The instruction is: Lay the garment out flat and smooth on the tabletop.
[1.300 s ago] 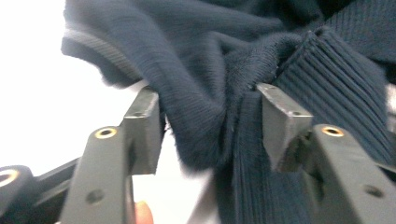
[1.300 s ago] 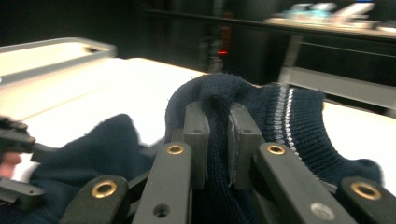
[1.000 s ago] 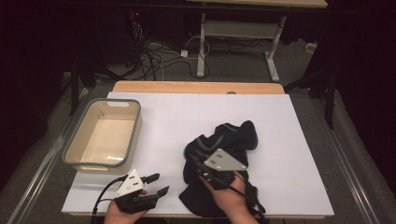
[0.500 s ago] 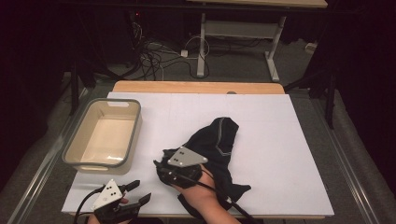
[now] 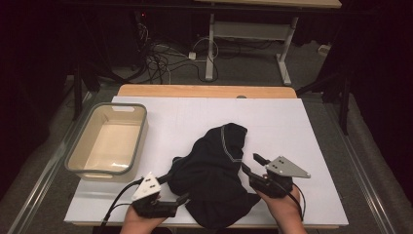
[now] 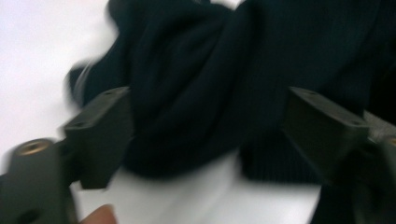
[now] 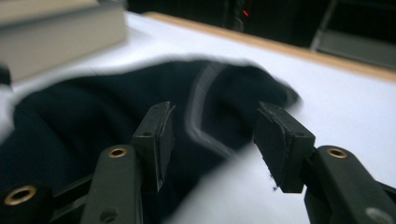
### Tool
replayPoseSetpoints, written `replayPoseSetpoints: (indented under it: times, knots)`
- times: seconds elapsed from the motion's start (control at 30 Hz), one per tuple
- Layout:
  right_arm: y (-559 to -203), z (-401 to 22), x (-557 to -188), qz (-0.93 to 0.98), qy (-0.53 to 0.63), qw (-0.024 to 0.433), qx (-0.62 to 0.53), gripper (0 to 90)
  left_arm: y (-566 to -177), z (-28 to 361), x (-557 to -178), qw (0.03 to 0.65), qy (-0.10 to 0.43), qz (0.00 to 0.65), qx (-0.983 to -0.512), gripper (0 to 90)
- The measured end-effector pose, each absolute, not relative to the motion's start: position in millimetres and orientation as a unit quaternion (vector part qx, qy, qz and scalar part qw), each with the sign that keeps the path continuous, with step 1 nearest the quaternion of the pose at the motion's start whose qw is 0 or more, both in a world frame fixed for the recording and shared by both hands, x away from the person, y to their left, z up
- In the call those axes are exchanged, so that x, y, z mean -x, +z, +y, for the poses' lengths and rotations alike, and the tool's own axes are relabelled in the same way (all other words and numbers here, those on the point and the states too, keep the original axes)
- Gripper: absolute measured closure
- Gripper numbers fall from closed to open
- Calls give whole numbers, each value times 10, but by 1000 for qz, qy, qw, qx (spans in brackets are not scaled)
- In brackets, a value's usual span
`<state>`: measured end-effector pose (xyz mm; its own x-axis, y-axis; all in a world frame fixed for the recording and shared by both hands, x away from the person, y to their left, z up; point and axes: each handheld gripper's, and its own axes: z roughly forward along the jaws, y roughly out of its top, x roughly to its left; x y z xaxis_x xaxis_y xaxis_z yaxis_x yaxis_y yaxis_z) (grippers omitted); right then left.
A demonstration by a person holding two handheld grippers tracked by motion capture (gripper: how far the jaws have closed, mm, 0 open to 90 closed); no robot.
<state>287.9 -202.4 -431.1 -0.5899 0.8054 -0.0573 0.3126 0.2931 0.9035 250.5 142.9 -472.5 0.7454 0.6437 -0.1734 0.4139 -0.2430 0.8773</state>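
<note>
Your left gripper [image 5: 182, 199] sits at the lower left of the high view, jaws having just opened wide, with a fold of the dark garment [image 5: 214, 175] lying between them in its own view but not pinched. Close on one single layer near the hem, not the bunched mass. The garment lies crumpled at lower centre on the white table [image 5: 302, 126]. Your right gripper [image 5: 249, 166], lower right, has likewise just been opening; its jaws stand apart just beside the cloth's edge. Mind the near table edge below both hands. Open room lies right and top; the tub [image 5: 109, 141] stands upper left.
</note>
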Motion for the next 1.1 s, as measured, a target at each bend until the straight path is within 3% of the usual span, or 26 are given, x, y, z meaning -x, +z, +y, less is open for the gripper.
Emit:
replayPoseSetpoints:
  times: [0.13, 0.17, 0.27, 0.43, 0.5, 0.53, 0.57, 0.63, 0.7, 0.87, 1.1]
  knots:
    - [-4535, -2317, -2835, 752, 453, 262, -400, 483, -4525, 1026, -2734, 516, 106, 313, -790, 139]
    - [-4607, -2414, -2810, 754, 446, 262, -406, 483, -4437, 805, -2868, 507, 92, 307, -800, 72]
    - [-4645, -2479, -2786, 756, 435, 268, -409, 485, -4382, 595, -2975, 500, 83, 295, -810, 65]
    - [-4681, -2542, -2747, 755, 434, 265, -415, 487, -4524, 260, -3130, 440, 67, 293, -846, 82]
    - [-4697, -2536, -2729, 758, 431, 263, -414, 487, -4620, 258, -3125, 426, 60, 290, -855, 315]
    - [-4703, -2531, -2727, 759, 429, 262, -413, 487, -4653, 276, -3117, 423, 59, 288, -857, 391]
    - [-4703, -2531, -2727, 759, 429, 262, -413, 487, -4675, 302, -3107, 422, 60, 287, -858, 391]
    - [-4715, -2522, -2731, 760, 428, 262, -412, 487, -4682, 379, -3086, 429, 65, 283, -855, 579]
    - [-4723, -2506, -2735, 762, 427, 260, -413, 488, -4655, 461, -3046, 440, 73, 277, -851, 692]
    - [-4719, -2451, -2726, 765, 429, 255, -408, 488, -4553, 823, -2833, 466, 119, 267, -835, 733]
    - [-4742, -2308, -2738, 776, 429, 242, -395, 488, -4686, 1639, -2520, 461, 152, 328, -810, 737]
